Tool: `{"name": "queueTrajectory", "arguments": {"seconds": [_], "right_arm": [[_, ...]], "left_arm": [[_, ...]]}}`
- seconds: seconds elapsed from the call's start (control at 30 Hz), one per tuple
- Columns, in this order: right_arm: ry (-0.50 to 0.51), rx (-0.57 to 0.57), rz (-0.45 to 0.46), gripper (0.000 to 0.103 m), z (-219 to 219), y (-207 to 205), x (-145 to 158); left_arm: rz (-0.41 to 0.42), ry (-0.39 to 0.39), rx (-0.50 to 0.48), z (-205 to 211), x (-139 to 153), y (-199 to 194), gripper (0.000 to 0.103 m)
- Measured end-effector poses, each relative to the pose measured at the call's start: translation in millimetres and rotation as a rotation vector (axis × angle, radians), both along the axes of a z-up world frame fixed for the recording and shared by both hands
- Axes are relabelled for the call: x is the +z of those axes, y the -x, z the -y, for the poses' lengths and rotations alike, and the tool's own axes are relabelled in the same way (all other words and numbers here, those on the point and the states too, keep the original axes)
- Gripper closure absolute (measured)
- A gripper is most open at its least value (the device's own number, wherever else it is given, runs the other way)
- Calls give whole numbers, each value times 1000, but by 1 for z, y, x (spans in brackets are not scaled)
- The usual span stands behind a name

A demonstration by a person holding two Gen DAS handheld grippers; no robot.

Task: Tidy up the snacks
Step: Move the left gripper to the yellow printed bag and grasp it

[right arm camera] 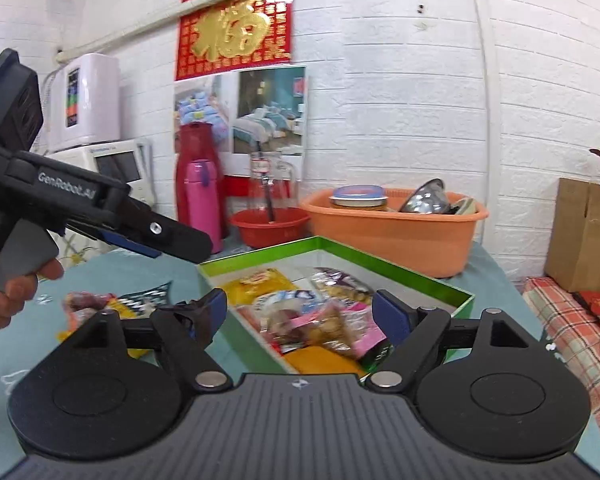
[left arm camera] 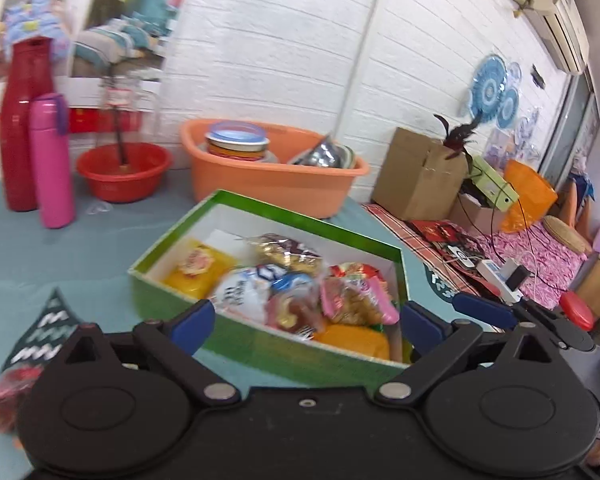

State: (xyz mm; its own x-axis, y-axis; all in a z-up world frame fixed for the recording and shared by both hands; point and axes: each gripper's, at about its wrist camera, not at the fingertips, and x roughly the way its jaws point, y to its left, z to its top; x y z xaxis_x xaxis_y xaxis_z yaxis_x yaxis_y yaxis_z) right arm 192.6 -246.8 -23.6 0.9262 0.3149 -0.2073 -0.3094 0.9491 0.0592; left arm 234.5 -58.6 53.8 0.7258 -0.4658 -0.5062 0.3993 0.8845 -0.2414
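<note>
left wrist: green box (left arm camera: 256, 344) holds snack packets (left arm camera: 300, 288); orange basin (left arm camera: 268, 182) holds dishes.

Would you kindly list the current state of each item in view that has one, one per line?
left gripper: open, empty
right gripper: open, empty
green box: lidless, holding several snack packets
snack packet: on the table, outside the box
pink bottle: upright, capped
orange basin: holding bowls and a lidded container
cardboard box: flaps open
</note>
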Motion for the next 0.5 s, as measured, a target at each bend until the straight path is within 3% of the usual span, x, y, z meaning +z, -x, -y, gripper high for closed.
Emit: {"name": "queueTrajectory", "arguments": {"seconds": [0.23, 0.5], "right_arm": [[-5, 114, -51, 0, -37, 22, -14], [12, 178, -107, 0, -65, 32, -23]], "left_arm": [[-64, -37, 158, -66, -19, 32, 0], [-192, 8, 236, -95, -61, 4, 0]]}}
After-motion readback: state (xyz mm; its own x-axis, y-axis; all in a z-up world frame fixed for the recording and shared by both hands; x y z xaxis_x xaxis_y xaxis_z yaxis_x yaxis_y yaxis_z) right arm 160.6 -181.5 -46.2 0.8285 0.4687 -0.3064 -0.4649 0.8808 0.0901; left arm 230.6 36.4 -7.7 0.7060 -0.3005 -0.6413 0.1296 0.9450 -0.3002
